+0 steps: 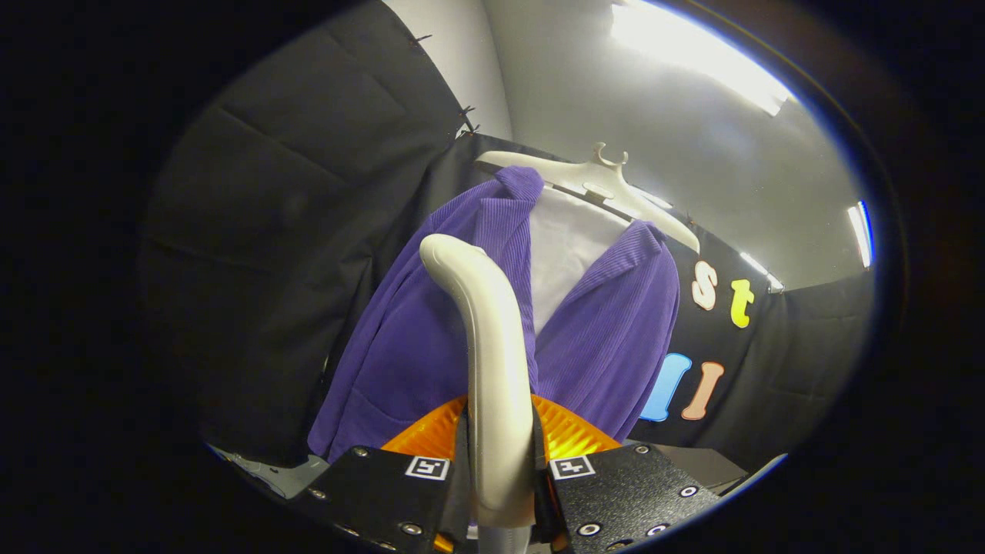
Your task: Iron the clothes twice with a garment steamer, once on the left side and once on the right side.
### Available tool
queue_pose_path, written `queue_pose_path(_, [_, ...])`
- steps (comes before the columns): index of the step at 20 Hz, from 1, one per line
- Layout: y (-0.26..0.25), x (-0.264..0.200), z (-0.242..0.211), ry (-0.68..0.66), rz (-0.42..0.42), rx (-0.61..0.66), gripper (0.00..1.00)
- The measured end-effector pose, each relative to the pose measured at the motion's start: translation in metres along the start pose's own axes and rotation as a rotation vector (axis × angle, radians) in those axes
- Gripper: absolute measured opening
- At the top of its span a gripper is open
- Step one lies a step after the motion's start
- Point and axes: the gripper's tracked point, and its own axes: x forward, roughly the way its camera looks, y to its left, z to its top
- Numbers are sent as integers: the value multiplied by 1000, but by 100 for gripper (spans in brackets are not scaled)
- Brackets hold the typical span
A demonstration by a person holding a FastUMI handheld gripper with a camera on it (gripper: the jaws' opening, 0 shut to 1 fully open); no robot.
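— While I have the handle held like this, can you say where we stand?

— The gripper [500, 492] has both black fingers [385, 492] pressed on the pale grey curved plastic handle of the garment steamer [492, 362], one on each side, so I count it as clamped. The handle rises between the fingers and bends over at its top towards the clothes.

— And the clothes?

— The purple ribbed corduroy jacket [608, 338] hangs beyond the fingers on a white plastic hanger [592, 181], open at the front over a white inner layer [565, 246]. An orange ribbed part [569, 431] sits just behind the handle; I cannot tell whether it belongs to the steamer.

— Which step is this?

— I judge it the approach to a pass: the steamer is in hand and pointed at the jacket, its top in line with the panel left of the opening. Whether the head touches the cloth I cannot tell.

— What does the next move ask of me?

— Keep the grip firm, bring the head flat against one front panel, and draw it along that side without dragging the jacket off the hanger. Then the other side.
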Motion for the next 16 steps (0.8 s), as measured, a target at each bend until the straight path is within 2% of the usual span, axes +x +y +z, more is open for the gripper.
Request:
queue_pose_path(4, [14,-12,-28,40,27,-24,33])
queue_pose_path(6, [28,-15,-50,97,68,-14,33])
queue_pose_path(12, [50,-38,-113,201,117,-58,33])
queue_pose_path(16, [61,-44,-137,226,146,-100,33])
